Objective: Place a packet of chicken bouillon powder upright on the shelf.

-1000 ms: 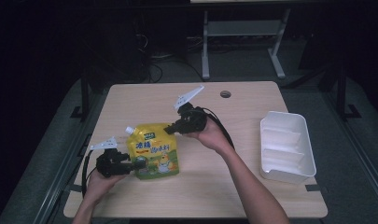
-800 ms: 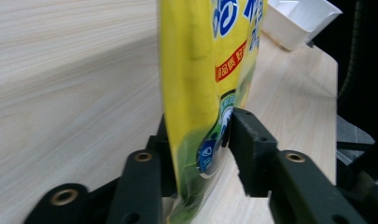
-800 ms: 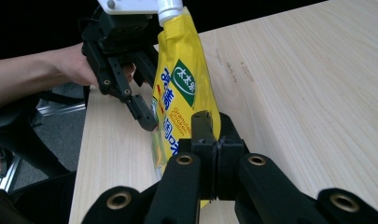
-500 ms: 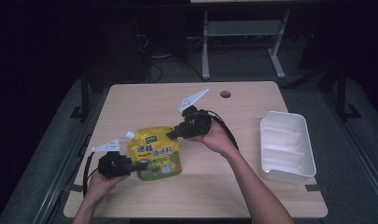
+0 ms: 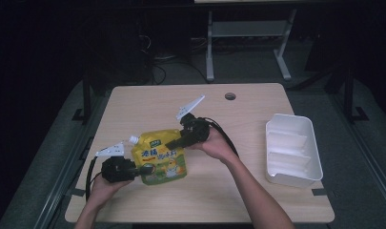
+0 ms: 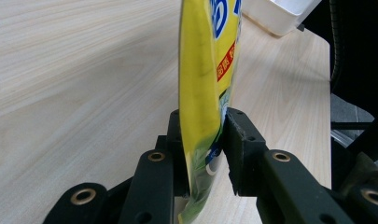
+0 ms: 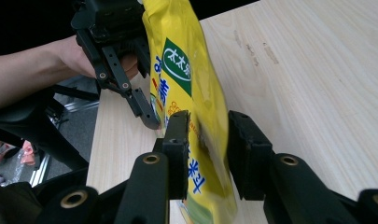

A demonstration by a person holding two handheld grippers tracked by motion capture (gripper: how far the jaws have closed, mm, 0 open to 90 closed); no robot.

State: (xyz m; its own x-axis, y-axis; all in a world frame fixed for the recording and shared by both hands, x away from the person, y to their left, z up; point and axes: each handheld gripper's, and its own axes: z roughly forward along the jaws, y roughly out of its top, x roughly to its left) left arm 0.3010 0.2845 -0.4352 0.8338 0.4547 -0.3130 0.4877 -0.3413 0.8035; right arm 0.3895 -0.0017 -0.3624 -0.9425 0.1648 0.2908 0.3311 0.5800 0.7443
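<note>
On the wooden worktop (image 5: 257, 191), the left gripper (image 5: 133, 170) sits at about 8 o'clock from the middle, held in the person's left hand (image 5: 102, 183). Its jaws are clamped on the lower edge of a yellow spouted refill pouch (image 5: 159, 156); in the left gripper view the pouch (image 6: 205, 84) stands edge-on between the two black jaws, which press against it on both sides.

The pouch itself lies just left of the worktop's centre, its white spout cap (image 5: 132, 140) pointing toward 10 o'clock and its printed face turned up toward the high camera.

At the pouch's 2 o'clock corner comes the right gripper (image 5: 174, 141), carried by the right hand (image 5: 214, 145). In the right gripper view its jaws straddle the pouch (image 7: 191, 88); the left-hand jaw lies against the film, while a slim gap shows beside the other, so whether they grip it cannot be told. The left gripper (image 7: 151, 116) shows beyond in that view.

A white divided plastic tray (image 5: 307, 174) rests at 3 o'clock near the worktop's edge, well apart from the pouch.
</note>
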